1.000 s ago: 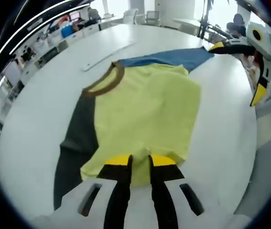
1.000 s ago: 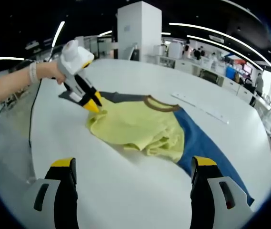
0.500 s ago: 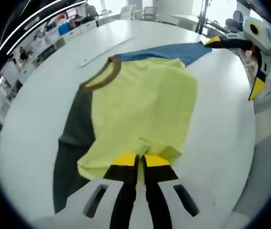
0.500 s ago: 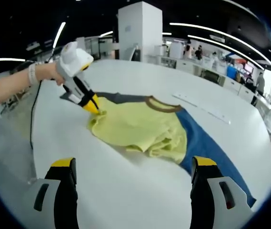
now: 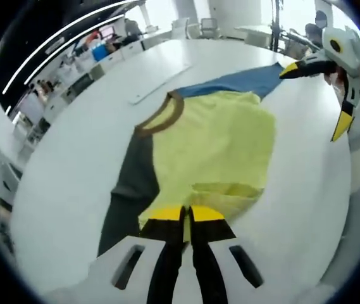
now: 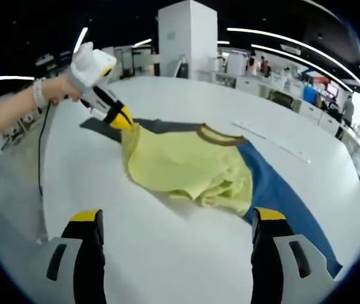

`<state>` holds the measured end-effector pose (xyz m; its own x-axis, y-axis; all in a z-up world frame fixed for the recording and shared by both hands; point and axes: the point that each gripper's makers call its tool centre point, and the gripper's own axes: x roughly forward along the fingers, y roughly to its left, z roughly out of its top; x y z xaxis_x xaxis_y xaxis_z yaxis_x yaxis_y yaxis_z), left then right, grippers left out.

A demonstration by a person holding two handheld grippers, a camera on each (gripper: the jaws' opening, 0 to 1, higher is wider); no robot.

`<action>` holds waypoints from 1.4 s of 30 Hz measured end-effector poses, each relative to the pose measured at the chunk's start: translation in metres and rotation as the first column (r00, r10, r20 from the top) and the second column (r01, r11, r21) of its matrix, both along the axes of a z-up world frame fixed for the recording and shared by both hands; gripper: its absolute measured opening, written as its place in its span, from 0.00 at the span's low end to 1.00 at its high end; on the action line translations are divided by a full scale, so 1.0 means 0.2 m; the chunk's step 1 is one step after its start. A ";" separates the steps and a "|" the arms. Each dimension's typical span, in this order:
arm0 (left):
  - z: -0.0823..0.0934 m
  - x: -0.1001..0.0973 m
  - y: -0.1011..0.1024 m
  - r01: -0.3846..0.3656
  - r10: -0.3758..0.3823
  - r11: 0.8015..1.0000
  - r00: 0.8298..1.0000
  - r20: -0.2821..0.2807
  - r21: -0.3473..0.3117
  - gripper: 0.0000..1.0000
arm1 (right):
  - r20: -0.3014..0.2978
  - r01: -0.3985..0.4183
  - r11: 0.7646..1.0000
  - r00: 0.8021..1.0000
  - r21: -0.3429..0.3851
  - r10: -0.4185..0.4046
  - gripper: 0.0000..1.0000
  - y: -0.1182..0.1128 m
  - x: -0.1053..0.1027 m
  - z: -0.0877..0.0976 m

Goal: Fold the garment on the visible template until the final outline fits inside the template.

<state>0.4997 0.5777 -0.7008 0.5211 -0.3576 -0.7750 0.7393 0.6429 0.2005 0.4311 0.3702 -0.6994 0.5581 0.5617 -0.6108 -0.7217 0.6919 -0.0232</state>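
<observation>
Yellow shirt [image 6: 186, 166] with brown collar on white table [image 6: 167, 253], hem pinched and lifted by left gripper [image 5: 184, 215], right gripper [image 6: 173, 221] spread wide, clear of cloth

Soft matt cloth garment [image 5: 214, 145] lies rumpled on a smooth, faintly glossy white table [image 5: 72, 164]

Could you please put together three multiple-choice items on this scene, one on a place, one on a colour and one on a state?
1. Where does the garment lie?
A. on the white table
B. on a chair
C. on the floor

2. What colour is the collar?
A. red
B. brown
C. white

3. How is the left gripper?
A. wide open
B. lying on the table
C. shut on the garment's yellow edge

Key: 1 A, cloth spread on the tabletop; 2 B, brown band at the neck; 3 C, jaws together with the yellow fabric lifted.
</observation>
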 end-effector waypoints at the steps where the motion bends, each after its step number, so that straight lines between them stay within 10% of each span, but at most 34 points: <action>1: 0.01 0.01 0.01 -0.012 0.012 1.000 1.000 0.014 -0.005 0.00 | 0.000 0.002 1.000 1.000 0.000 -0.002 0.96 0.00 0.00 -0.01; 14: 0.12 0.09 0.24 -0.147 0.149 0.989 0.980 0.129 -0.021 0.00 | -0.047 -0.028 1.000 0.999 -0.006 0.027 0.75 0.05 -0.01 -0.09; 42: 0.09 0.12 0.38 -0.235 0.236 0.972 0.964 0.122 -0.025 0.00 | -0.013 -0.090 0.996 0.996 -0.024 0.090 0.30 0.22 0.12 -0.23</action>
<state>0.5242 0.6535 -0.6831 0.6826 -0.2212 -0.6965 0.5371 0.7982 0.2727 0.4557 0.4143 -0.7450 0.4987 0.5940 -0.6313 -0.7813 0.6233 -0.0307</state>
